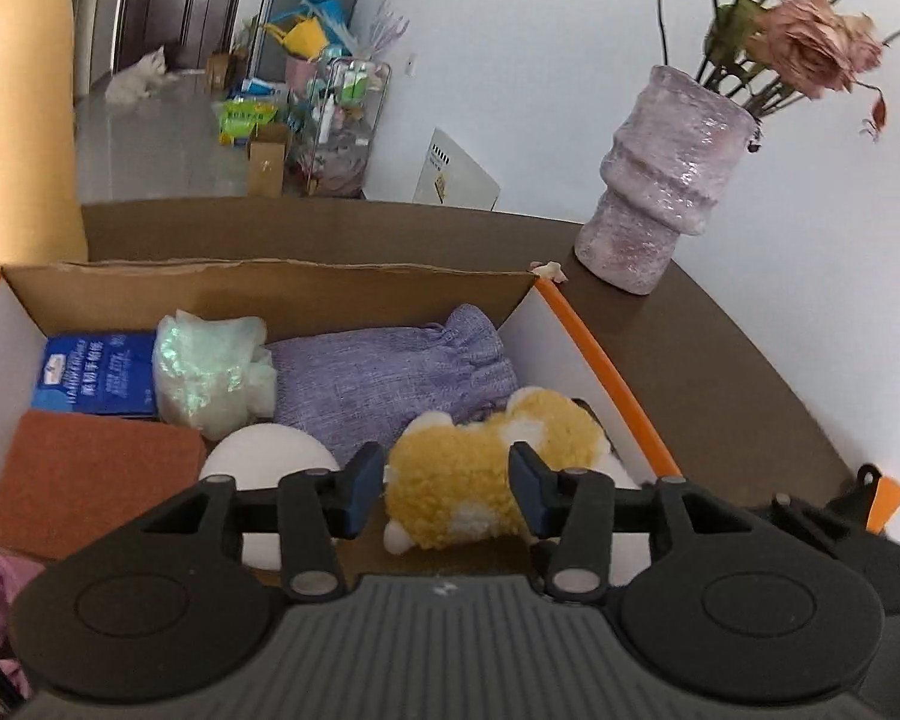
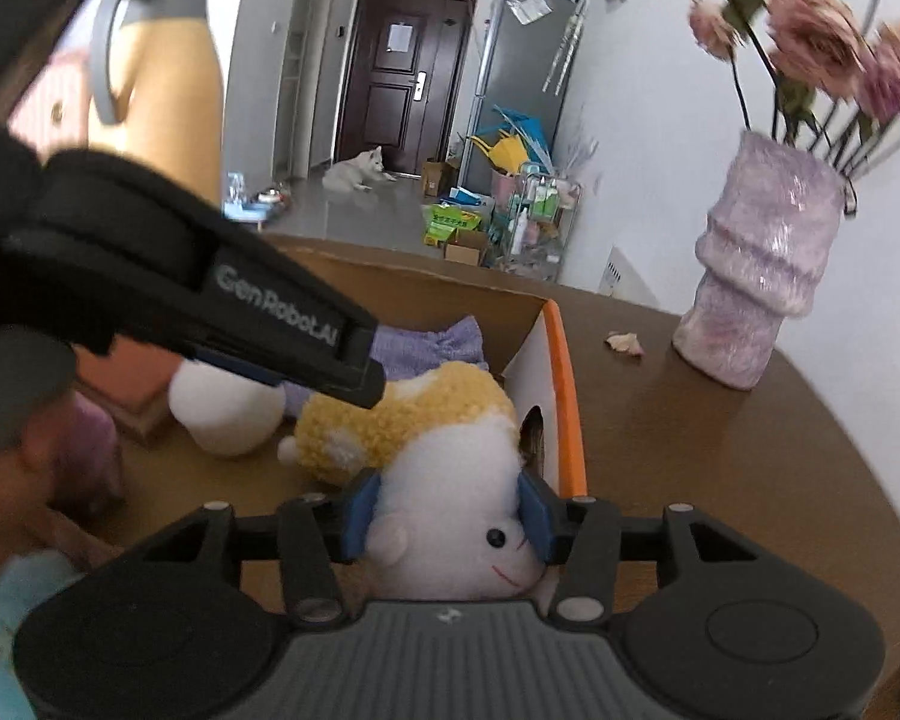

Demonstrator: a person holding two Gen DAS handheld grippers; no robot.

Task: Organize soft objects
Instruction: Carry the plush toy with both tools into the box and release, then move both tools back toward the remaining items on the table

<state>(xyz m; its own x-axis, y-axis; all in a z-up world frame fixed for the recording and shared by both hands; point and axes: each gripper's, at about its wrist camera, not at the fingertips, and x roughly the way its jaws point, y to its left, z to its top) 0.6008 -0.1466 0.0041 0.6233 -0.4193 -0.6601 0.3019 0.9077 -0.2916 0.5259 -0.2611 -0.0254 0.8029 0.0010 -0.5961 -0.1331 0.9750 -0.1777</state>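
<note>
Yellow-and-white plush (image 2: 444,480) lies in the box (image 1: 600,360), nearest its orange-edged wall. Right gripper (image 2: 447,519) clamps its white head; left gripper (image 1: 447,489) straddles its yellow rump, contact unclear. Beyond the plush lies the pouch (image 1: 384,369). Lower both ends together, release gently.

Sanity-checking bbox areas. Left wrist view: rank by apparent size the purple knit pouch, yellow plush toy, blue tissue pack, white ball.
1. purple knit pouch
2. yellow plush toy, though it sits nearer the camera, so this is unsure
3. blue tissue pack and white ball: look alike; both partly hidden, not ranked.
</note>
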